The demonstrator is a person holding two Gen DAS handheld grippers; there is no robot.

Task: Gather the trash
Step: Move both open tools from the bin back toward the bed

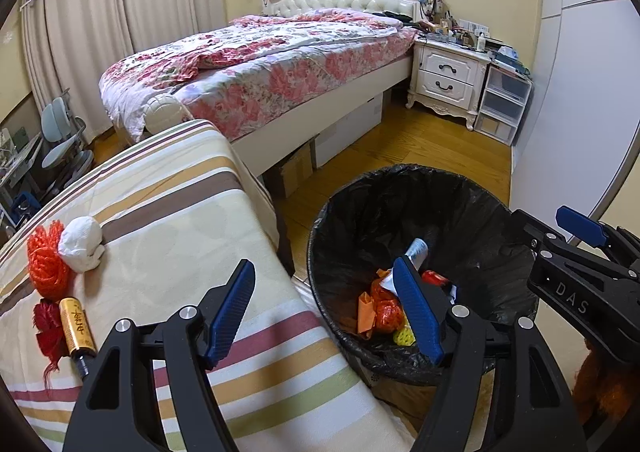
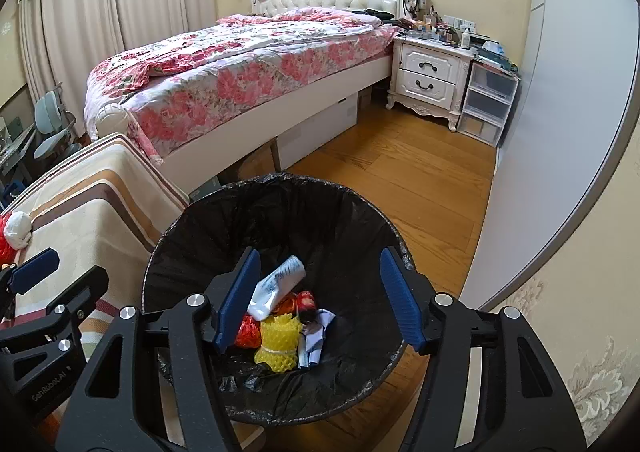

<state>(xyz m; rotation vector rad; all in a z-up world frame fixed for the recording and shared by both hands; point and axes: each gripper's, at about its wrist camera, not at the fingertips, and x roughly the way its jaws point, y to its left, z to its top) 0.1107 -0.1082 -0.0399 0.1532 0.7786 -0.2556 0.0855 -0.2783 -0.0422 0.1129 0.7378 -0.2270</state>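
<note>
Four items on desk: an orange plastic mesh bundle (image 1: pixel 47 266), a crumpled white paper wad (image 1: pixel 82 244) touching it, a red frayed mesh scrap (image 1: pixel 49 326) and a gold cylindrical battery with black print (image 1: pixel 77 326) lying against the scrap.
Desk: covered by a cream cloth with brown, tan, red and green stripes (image 1: pixel 192 236); the four items sit near its left part.
Bin: round waste bin lined with a black plastic bag (image 2: pixel 352 212), standing on the wooden floor (image 2: pixel 400 172) just beside the desk.
Bin contents: a white squeezed tube with blue print (image 2: pixel 280 284), tilted on top; a yellow foam net sleeve (image 2: pixel 280 344); orange-red mesh pieces (image 2: pixel 248 332); crumpled white-and-blue paper (image 2: pixel 316 336).
Left gripper (image 1: pixel 332 312): blue-padded fingers spread wide, holding nothing; one over the desk edge, the other over the bin.
Right gripper (image 2: pixel 320 296): fingers spread wide, holding nothing, above the bin opening.
Background: bed with pink floral quilt (image 1: pixel 260 64), white two-drawer nightstand (image 1: pixel 448 76).
</note>
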